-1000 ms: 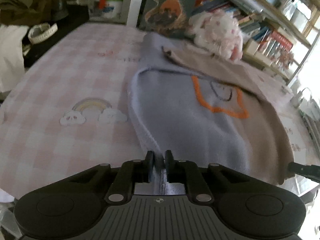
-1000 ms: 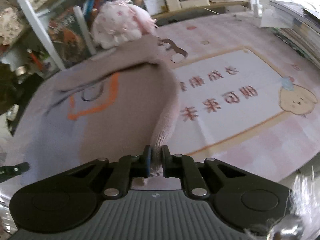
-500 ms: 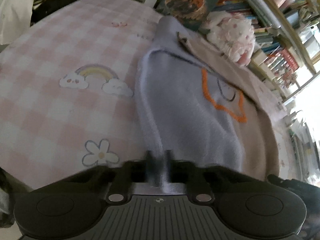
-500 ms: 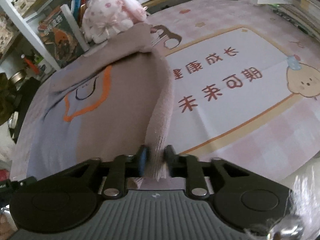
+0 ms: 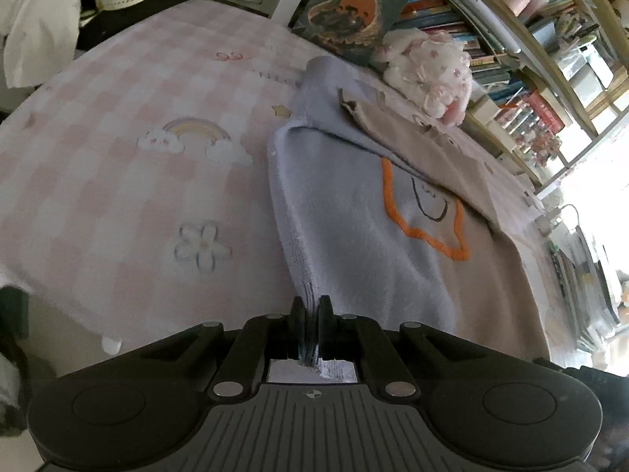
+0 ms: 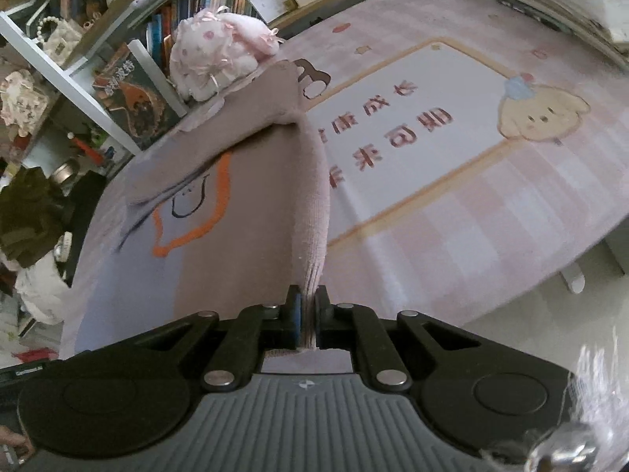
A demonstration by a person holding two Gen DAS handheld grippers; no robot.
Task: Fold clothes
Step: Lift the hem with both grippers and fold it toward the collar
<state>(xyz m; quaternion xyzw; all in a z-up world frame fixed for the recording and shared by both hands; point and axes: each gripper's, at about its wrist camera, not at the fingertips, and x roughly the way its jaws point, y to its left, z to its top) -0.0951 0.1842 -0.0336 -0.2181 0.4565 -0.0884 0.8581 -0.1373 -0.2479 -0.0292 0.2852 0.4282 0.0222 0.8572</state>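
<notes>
Left wrist: left gripper (image 5: 310,308) pinching the sweater (image 5: 361,236) hem at 6 o'clock; since a second ago, pulled nearer the table (image 5: 118,181) edge, the body drawn taut.
Right wrist: right gripper (image 6: 308,305) clamped on the sweater's (image 6: 251,232) opposite hem corner, lifted; far sleeves hidden.

- Sweater (image 5: 354,244) — pale blue and beige halves, orange outline motif
- Tablecloth (image 5: 118,181) — pink-and-white checks, rainbow, flower
- Plush toy (image 6: 212,59) — white, pink spots
- Left gripper (image 5: 310,310), right gripper (image 6: 308,303) — black
</notes>
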